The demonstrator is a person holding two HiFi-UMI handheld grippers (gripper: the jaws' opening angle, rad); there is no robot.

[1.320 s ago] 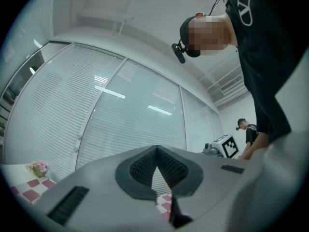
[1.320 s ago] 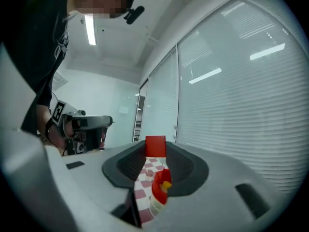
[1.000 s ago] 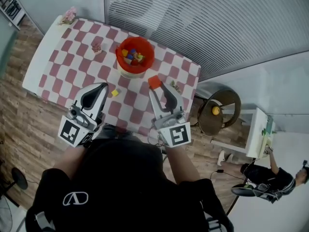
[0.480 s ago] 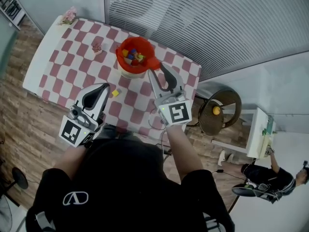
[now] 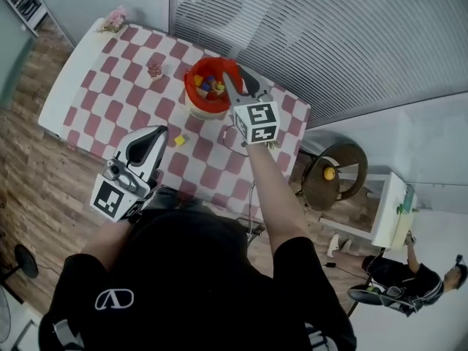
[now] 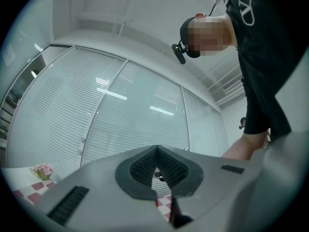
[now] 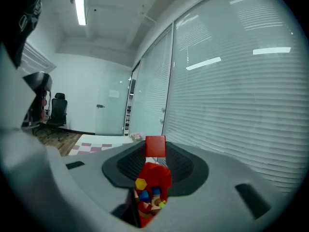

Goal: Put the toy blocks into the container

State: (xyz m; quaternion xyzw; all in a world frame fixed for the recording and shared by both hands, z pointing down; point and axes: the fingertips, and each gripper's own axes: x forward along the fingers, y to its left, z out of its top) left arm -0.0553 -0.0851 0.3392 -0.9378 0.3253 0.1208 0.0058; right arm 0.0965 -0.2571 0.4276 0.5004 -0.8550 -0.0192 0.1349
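The red container (image 5: 199, 97) stands on the checked table (image 5: 110, 86) and holds several coloured blocks (image 5: 210, 86). My right gripper (image 5: 236, 80) reaches over the container's right rim. In the right gripper view it (image 7: 155, 151) is shut on a red block (image 7: 155, 145), with the container (image 7: 161, 177) and its blocks just below the tips. A yellow block (image 5: 180, 140) lies on the table between the grippers. My left gripper (image 5: 155, 134) hangs over the table's near edge; its tips (image 6: 155, 150) meet, with nothing between them.
A small pink thing (image 5: 154, 70) and a pink flower bunch (image 5: 113, 20) sit on the table's far left part. Window blinds (image 5: 329, 35) run close behind the table. To the right stand a round stool (image 5: 333, 168) with a yellow ball and a person (image 5: 398, 284).
My right gripper has carried the red block away from me, from the table's near side to over the container's rim. The left gripper has kept still.
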